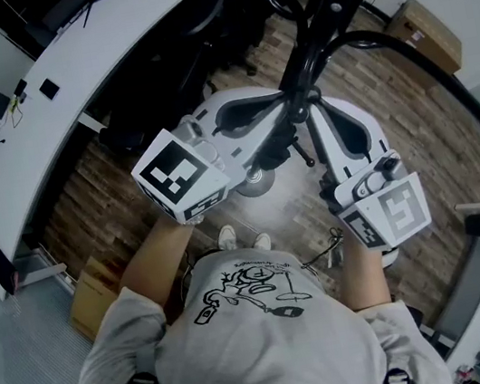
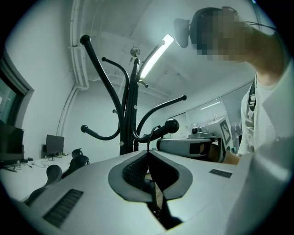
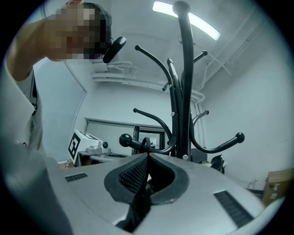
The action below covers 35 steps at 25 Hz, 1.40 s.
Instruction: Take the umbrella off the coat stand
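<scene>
A glossy black metal coat stand (image 1: 329, 10) stands over a floor of brown wood planks (image 1: 98, 198), with a curved white worktop (image 1: 104, 45) and a tan cardboard box (image 1: 421, 30) nearby. The pale grey plastic left gripper (image 2: 147, 153) and the matching right gripper (image 3: 147, 156) have fingers (image 2: 133, 172) lined in black with a fine grid texture. Each carries a white cube (image 1: 181, 180) printed with black square markers, and the person's light grey T-shirt (image 1: 250, 350) bears a black line drawing.
</scene>
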Available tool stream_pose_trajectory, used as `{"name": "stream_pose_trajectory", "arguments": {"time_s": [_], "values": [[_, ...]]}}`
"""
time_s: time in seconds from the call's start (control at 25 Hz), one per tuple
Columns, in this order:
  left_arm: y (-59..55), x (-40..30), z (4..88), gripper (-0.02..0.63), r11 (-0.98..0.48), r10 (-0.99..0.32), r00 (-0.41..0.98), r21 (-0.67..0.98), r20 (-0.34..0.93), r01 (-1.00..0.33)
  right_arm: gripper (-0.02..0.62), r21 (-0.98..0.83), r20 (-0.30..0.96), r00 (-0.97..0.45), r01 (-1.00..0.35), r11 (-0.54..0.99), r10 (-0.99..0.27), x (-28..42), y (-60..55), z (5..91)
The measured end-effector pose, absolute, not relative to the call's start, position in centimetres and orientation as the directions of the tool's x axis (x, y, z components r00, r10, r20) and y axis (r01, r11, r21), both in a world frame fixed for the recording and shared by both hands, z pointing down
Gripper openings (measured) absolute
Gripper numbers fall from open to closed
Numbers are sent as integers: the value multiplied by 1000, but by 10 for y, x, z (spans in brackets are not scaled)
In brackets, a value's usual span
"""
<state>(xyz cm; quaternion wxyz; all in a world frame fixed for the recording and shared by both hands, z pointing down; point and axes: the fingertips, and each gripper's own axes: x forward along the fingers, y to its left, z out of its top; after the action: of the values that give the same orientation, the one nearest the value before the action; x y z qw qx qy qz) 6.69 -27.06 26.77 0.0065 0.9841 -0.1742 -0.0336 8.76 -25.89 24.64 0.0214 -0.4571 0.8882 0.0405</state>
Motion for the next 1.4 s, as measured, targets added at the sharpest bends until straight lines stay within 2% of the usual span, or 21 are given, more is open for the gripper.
{"name": "stream_pose_trajectory", "arguments": {"time_s": [1.4], "values": [[-231, 45, 254, 23, -936, -352, 931, 25, -97, -351, 14, 77, -103, -610, -793, 605, -786, 65, -221, 232]]}}
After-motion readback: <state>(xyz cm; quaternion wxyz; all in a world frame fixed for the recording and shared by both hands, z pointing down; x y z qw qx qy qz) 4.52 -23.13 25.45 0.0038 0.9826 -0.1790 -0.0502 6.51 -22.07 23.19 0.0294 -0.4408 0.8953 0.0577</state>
